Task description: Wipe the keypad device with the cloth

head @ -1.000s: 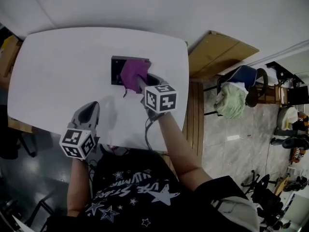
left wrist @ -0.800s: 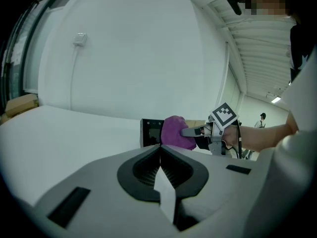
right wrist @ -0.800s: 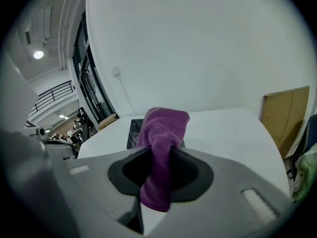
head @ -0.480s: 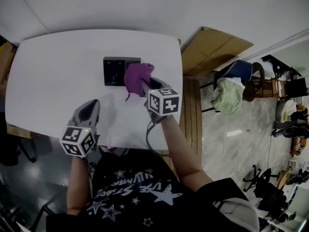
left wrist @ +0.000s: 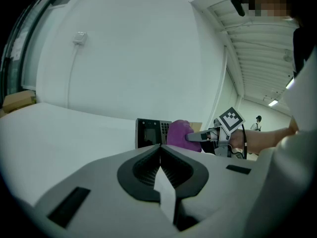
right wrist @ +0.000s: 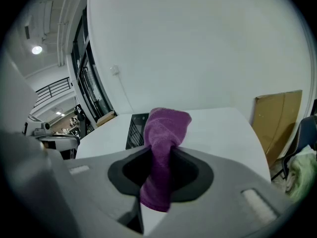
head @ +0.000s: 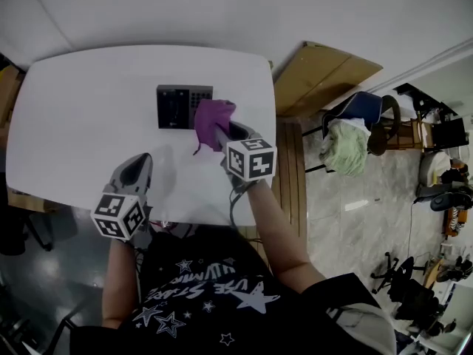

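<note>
The black keypad device (head: 182, 106) lies flat on the white table (head: 89, 87), its keys toward the right. A purple cloth (head: 212, 119) is bunched at the device's right edge, pinched in my right gripper (head: 220, 133), which is shut on it. In the right gripper view the cloth (right wrist: 162, 148) hangs between the jaws with the keypad device (right wrist: 134, 129) just behind it. My left gripper (head: 135, 170) rests near the table's front edge, shut and holding nothing. In the left gripper view the keypad device (left wrist: 153, 133) and the cloth (left wrist: 181, 134) show ahead.
A flat cardboard sheet (head: 321, 76) leans beyond the table's right side. A chair with a pale green bundle (head: 347, 150) stands on the tiled floor to the right. A cable (head: 230, 205) trails from the right gripper over the table's front edge.
The cloth and my right gripper have slid rightward off the keypad device, uncovering its keys. The left gripper has stayed put.
</note>
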Tool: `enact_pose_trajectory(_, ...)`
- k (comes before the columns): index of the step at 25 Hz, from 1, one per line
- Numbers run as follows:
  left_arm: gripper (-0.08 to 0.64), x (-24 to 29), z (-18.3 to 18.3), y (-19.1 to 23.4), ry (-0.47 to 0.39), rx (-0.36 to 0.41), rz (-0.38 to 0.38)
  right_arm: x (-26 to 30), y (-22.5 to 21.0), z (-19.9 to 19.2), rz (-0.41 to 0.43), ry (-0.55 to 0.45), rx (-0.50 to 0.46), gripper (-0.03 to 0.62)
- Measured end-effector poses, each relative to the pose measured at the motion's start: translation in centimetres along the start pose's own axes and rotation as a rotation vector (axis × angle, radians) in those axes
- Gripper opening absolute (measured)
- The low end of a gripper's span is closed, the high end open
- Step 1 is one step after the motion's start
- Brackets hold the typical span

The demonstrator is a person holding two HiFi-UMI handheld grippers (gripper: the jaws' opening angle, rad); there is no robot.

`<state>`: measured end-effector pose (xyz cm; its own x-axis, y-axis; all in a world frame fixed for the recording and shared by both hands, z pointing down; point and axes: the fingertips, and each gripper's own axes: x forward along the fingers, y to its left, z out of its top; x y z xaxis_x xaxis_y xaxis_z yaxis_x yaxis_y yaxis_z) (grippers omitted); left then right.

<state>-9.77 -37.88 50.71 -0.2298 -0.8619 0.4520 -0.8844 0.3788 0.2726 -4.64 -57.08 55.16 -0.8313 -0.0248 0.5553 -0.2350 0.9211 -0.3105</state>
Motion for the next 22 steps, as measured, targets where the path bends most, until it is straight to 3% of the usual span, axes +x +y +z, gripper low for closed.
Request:
enact_pose_trajectory(14, 0.008, -5.2, -0.9, 3.0, -0.031, -0.016, -0.097, -3.5, 5.7, 1.1, -0.101, -0.074, -0.041, 0.098)
enact_pose_trajectory(22, 0.008, -8.4, -0.8, 6.0, -0.023, 0.031, -0.184, -5.2, 11.0, -0.3, -0.18, -0.089, -0.027, 0.098)
